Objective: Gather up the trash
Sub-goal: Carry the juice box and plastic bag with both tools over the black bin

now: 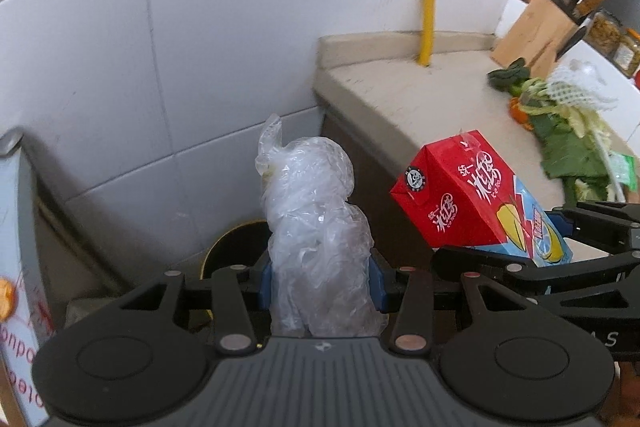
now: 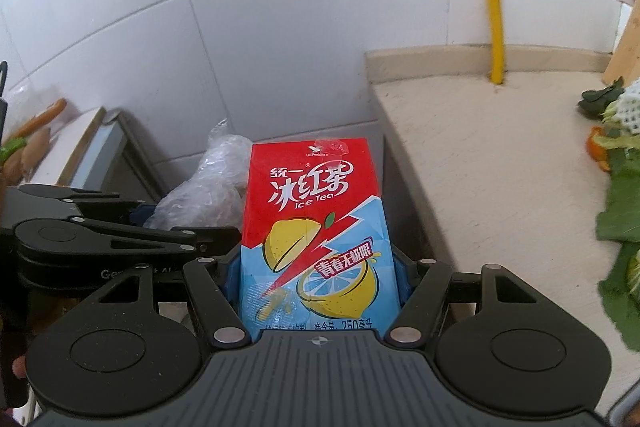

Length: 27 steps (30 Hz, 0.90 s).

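White tiles are backing the gap beside the table (image 1: 400,99), where the left hand-held gripper (image 1: 318,279) is clamping crumpled plastic wrap (image 1: 312,211) and the right hand-held gripper (image 2: 316,279) is squeezing an ice tea carton (image 2: 316,211); both should be centring over the dark bin (image 1: 236,247) before releasing.

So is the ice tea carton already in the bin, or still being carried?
Still carried: the ice tea carton sits clamped in the right tool, beside the countertop, not inside any bin.
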Tool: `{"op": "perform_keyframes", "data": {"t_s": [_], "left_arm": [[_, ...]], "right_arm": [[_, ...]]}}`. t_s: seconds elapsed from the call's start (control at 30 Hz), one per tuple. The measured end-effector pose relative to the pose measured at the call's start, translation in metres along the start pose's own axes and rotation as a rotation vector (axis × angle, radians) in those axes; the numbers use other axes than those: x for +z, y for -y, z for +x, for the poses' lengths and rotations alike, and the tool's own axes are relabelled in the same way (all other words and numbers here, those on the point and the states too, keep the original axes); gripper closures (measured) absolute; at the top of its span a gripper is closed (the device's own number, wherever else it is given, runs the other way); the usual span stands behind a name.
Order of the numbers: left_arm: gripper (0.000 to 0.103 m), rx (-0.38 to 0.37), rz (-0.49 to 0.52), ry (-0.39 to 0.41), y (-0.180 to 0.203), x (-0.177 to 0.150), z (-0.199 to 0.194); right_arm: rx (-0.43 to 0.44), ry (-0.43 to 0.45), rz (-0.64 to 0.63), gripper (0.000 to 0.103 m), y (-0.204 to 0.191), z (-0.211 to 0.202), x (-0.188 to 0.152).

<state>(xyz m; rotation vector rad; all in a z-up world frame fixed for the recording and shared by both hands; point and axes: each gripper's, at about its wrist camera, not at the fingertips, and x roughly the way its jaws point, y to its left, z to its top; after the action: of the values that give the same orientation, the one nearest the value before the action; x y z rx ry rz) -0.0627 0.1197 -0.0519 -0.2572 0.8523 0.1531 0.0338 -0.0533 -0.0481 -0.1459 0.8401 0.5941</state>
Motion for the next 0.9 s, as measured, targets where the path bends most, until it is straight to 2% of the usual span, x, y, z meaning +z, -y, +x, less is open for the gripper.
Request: {"op": "perform_keyframes", "data": {"t_s": [0.4,0.9], "left_arm": [[0.063,0.072,-0.058,-0.055,-0.02,-0.008,0.018],[0.062,0.196,-0.189,-0.174,-0.046,0.001,0.087]], "right_arm": [[0.012,-0.072,-0.015,0.031,-0.011,0.036,-0.001],[0.016,-0.213,0.025,0.029,0.009,0.125,0.011]]}}
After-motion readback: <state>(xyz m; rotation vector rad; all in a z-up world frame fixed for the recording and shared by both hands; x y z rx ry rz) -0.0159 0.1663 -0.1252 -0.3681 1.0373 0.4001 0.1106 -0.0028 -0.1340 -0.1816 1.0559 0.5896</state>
